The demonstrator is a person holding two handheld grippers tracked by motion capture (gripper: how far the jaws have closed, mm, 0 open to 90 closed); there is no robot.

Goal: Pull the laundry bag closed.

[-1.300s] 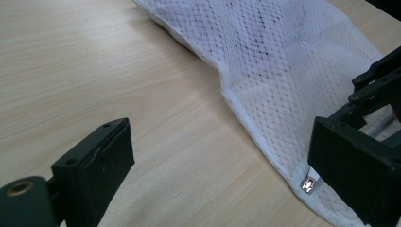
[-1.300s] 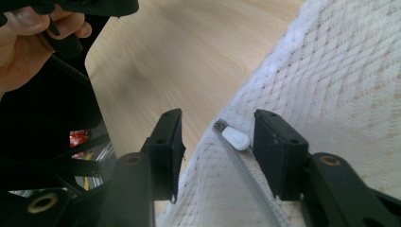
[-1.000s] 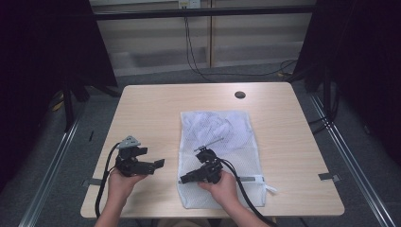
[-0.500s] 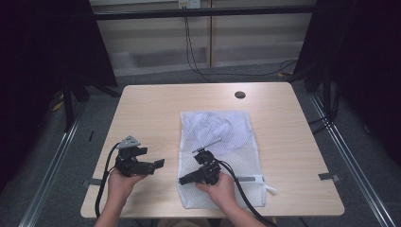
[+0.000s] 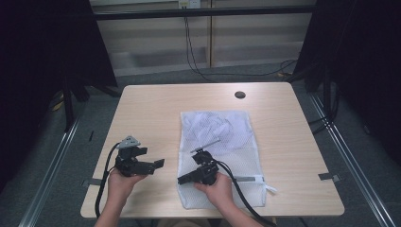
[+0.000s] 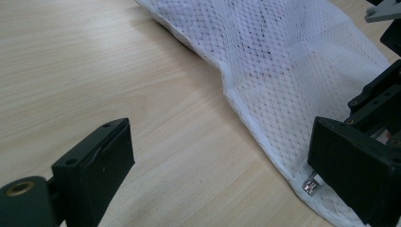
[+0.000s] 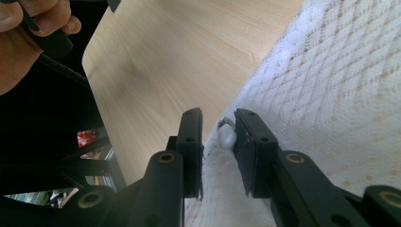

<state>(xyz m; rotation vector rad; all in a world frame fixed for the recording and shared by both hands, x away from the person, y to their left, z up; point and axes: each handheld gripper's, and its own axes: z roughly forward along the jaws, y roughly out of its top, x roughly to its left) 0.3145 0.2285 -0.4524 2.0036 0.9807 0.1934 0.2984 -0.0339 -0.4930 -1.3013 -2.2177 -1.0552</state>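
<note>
A white mesh bag [image 5: 220, 142] lies flat on the light wooden table [image 5: 151, 109], right of centre. My right gripper [image 5: 183, 179] rests on the bag's near left edge and points left. In the right gripper view its jaws stand a narrow gap apart, with the small white zipper pull [image 7: 228, 137] between them, close against the right jaw. My left gripper [image 5: 158, 164] is held above bare wood left of the bag, pointing at its edge. Its jaws are wide open with nothing between them [image 6: 222, 179]. The mesh bag [image 6: 283, 71] and its metal zipper pull [image 6: 309, 185] lie just ahead.
A dark round hole [image 5: 239, 94] sits in the tabletop near the far edge. Tape strips [image 5: 328, 176] mark the table's near right and near left. Bare wood stretches left of and beyond the bag. A hand [image 7: 23, 38] shows in the right gripper view.
The right gripper has slid slightly left and toward the near edge along the bag's left side. The left gripper has stayed where it was.
</note>
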